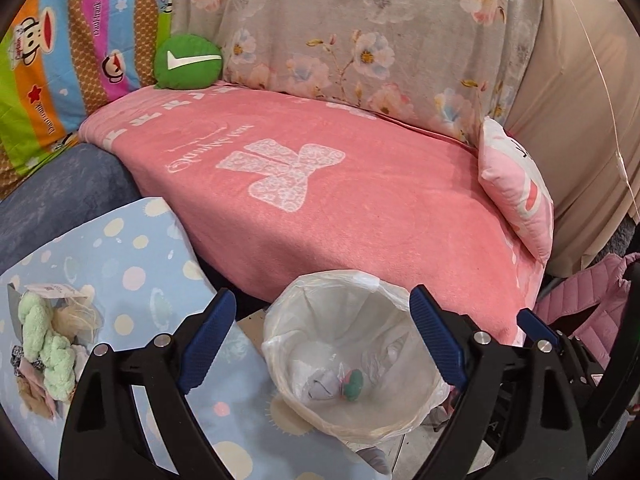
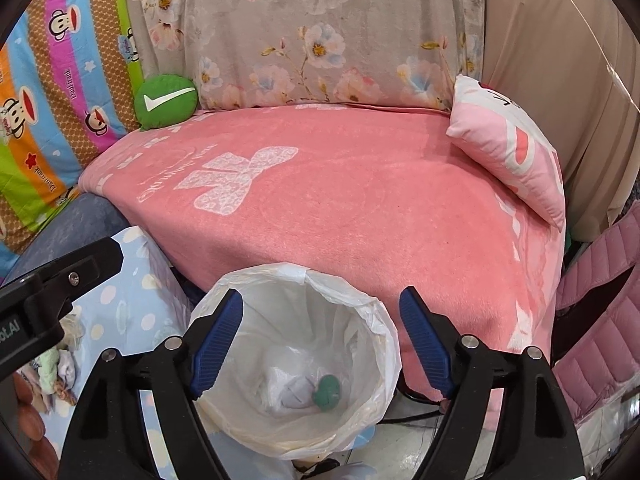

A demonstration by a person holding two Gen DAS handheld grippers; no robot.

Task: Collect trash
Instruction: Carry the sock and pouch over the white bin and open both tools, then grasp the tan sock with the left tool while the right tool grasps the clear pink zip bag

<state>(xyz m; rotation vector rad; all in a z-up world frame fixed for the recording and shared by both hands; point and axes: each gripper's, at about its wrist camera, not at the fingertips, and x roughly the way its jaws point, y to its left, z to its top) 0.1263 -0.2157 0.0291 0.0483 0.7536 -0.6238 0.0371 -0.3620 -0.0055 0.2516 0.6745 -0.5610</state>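
A trash bin lined with a white plastic bag (image 1: 396,412) stands on the floor in front of the pink sofa seat; it also shows in the right wrist view (image 2: 372,344). Inside lie a crumpled white paper (image 1: 320,386) and a green ball of trash (image 1: 353,384), also in the right wrist view (image 2: 327,393). My left gripper (image 1: 320,344) is open and empty above the bin. My right gripper (image 2: 320,344) is open and empty above the bin, beside the left one.
A pink blanket (image 1: 340,200) covers the sofa seat. A green round cushion (image 1: 188,62) and a pink pillow (image 1: 516,188) lie on it. A blue dotted cloth (image 1: 132,264) at the left holds a green fluffy item (image 1: 44,340) and scraps. A pink jacket (image 2: 600,320) hangs at right.
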